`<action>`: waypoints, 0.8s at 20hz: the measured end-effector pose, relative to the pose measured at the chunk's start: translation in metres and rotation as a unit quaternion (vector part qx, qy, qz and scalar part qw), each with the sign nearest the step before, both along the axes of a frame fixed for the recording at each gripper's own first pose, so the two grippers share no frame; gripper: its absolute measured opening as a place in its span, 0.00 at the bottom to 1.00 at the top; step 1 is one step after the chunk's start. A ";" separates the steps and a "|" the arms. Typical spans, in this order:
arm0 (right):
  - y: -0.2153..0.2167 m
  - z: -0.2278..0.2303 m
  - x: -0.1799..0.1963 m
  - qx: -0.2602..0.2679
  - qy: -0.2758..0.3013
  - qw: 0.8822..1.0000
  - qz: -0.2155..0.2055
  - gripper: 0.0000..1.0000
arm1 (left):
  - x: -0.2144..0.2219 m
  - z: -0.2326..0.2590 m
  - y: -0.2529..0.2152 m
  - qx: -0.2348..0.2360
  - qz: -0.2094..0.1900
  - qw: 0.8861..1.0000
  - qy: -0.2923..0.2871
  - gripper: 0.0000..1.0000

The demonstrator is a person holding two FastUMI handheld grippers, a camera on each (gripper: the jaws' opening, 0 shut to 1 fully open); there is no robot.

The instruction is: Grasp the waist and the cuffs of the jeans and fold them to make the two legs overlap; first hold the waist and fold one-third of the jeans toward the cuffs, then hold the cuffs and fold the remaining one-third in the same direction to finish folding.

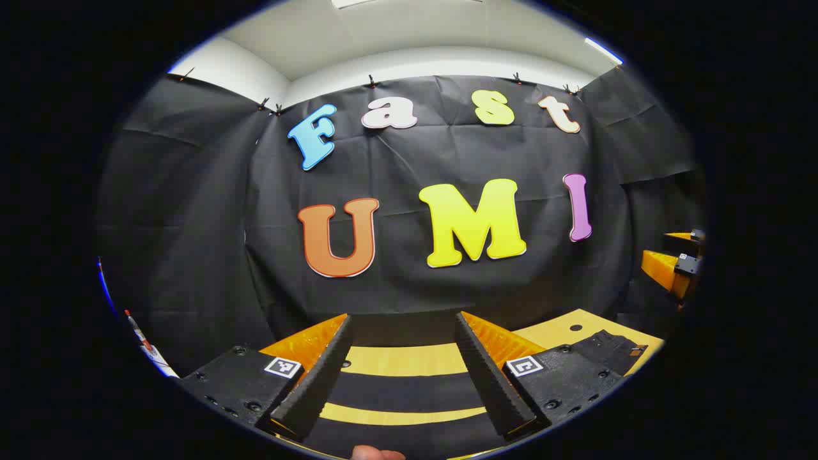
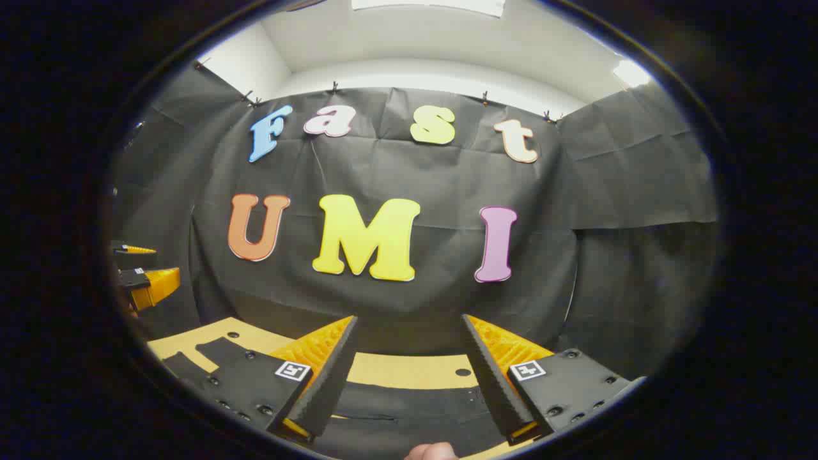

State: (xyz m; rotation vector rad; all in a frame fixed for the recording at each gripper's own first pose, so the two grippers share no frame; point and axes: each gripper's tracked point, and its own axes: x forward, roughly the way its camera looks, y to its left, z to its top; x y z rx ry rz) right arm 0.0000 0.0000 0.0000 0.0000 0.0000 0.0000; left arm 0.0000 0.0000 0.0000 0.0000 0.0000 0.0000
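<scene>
You are holding both grippers level above the table, each one facing the black cloth wall of the booth.

In the left gripper view, your left gripper [image 1: 404, 332] is sitting at the bottom centre of the frame with its jaws spread wide and nothing between them. A fingertip [image 1: 377, 453] of yours is peeking in at the very bottom edge. Below and beyond the jaws, the dark, almost black jeans [image 1: 409, 390] are lying flat on the pale yellow wooden table [image 1: 562, 329]; two dark bands of the fabric are crossing the gap between the fingers with strips of bare table between them, and a further part with a small tan patch is showing at the lower right [image 1: 610, 348]. The fabric is lying under the fingers, not touched by them.

In the right gripper view, your right gripper [image 2: 409, 333] is also standing wide open and empty at the bottom centre, with a fingertip [image 2: 431, 452] of yours at the bottom edge. The jeans' dark fabric is spreading beneath the jaws and out to the lower left, again apart from the fingers. The left gripper is showing at the far left edge of this frame.
</scene>
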 end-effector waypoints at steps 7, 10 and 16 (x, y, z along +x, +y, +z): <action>0.015 -0.002 0.005 -0.009 0.006 1.000 -0.002 0.96 | 0.008 -0.014 0.017 -0.029 0.007 0.999 0.012 1.00; 0.014 -0.002 0.009 -0.007 0.008 1.000 -0.007 0.96 | 0.011 -0.016 0.018 -0.027 0.004 0.999 0.015 1.00; 0.013 0.003 0.014 -0.007 0.003 1.000 -0.006 0.96 | 0.014 -0.019 0.017 -0.027 0.002 0.999 0.021 1.00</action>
